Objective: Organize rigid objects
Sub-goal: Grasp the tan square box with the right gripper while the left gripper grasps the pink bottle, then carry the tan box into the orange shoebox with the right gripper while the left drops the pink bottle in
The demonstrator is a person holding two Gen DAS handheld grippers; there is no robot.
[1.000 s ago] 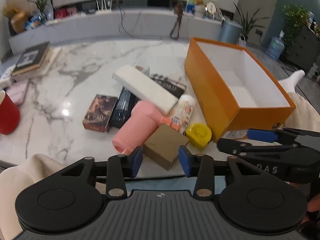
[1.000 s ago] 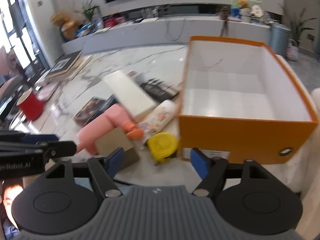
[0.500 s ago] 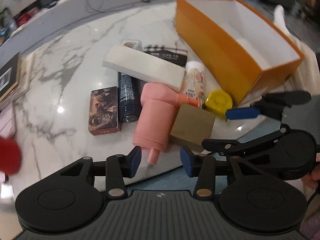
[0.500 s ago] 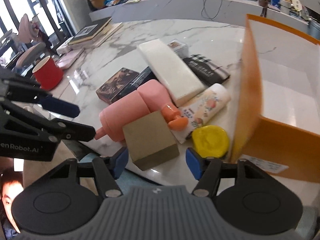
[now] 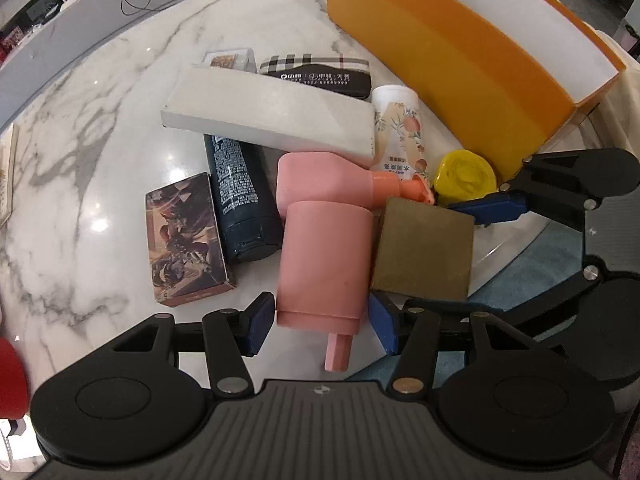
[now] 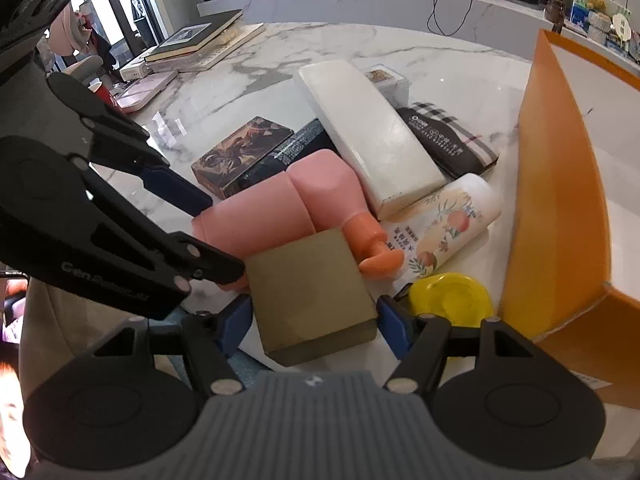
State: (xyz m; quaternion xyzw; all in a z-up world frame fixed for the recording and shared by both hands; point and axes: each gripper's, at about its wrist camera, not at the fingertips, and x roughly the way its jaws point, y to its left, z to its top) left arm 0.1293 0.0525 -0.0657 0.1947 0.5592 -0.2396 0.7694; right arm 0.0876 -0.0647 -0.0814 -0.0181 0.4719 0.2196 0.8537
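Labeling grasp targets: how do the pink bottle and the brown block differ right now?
The pink bottle is a rounded cylinder lying on its side; the brown block is flat-faced and boxy. The bottle sits between the left tongs, the block between the right tongs. Both rest on the marble table, touching each other, neither clamped.

The white marble worktop [image 5: 120, 92] carries a cluster near its near edge: a pink bottle [image 5: 320, 248], a brown block [image 5: 424, 252] at the very edge, a yellow disc [image 5: 464, 172], a dark tube [image 5: 240, 200], a picture-printed box [image 5: 184, 236], a floral bottle [image 5: 400, 132] and a plaid case [image 5: 316, 74]. A long white box [image 5: 268, 116] rests across several of them. An open orange box [image 5: 452, 52] stands along the right edge. Stacked books [image 6: 196, 40] lie at the far left corner.
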